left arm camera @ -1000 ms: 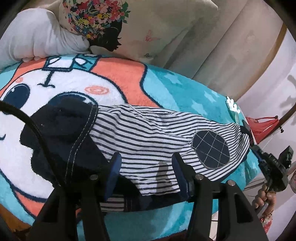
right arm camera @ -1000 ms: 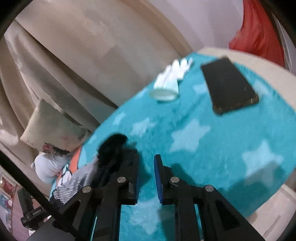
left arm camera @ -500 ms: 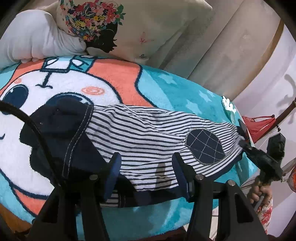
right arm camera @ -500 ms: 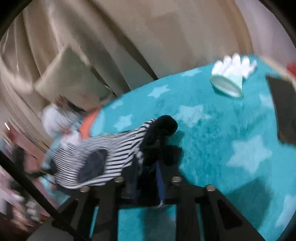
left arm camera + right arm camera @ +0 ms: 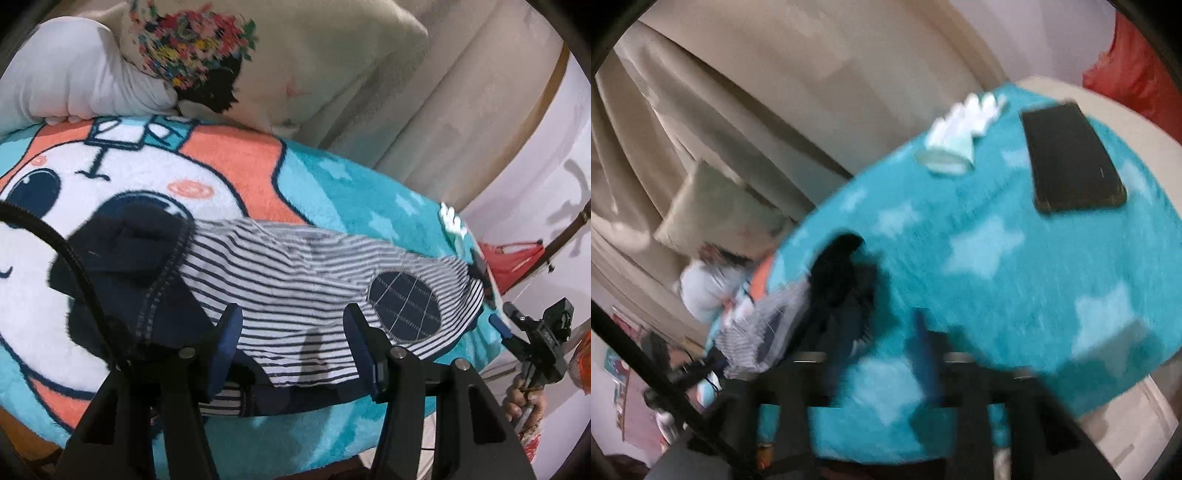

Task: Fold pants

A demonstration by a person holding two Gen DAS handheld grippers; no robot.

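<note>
The striped pants (image 5: 295,284) lie flat on a teal cartoon blanket (image 5: 332,192), with a navy waistband at left and a round navy patch (image 5: 404,304) at right. My left gripper (image 5: 293,343) is open and hovers over the near edge of the pants. My right gripper (image 5: 882,347) is open beside the dark cuff end (image 5: 834,273) of the pants; this view is blurred. The right gripper also shows in the left wrist view (image 5: 532,343), just off the cuff end.
Pillows (image 5: 277,48) and a curtain stand behind the bed. A black phone (image 5: 1071,155) and a white glove-like item (image 5: 960,136) lie on the blanket near its far corner. The bed edge runs close below both grippers.
My right gripper was shut on the cuff end half a second ago; its jaws have now opened and it has swung away. The left gripper stays open over the pants.
</note>
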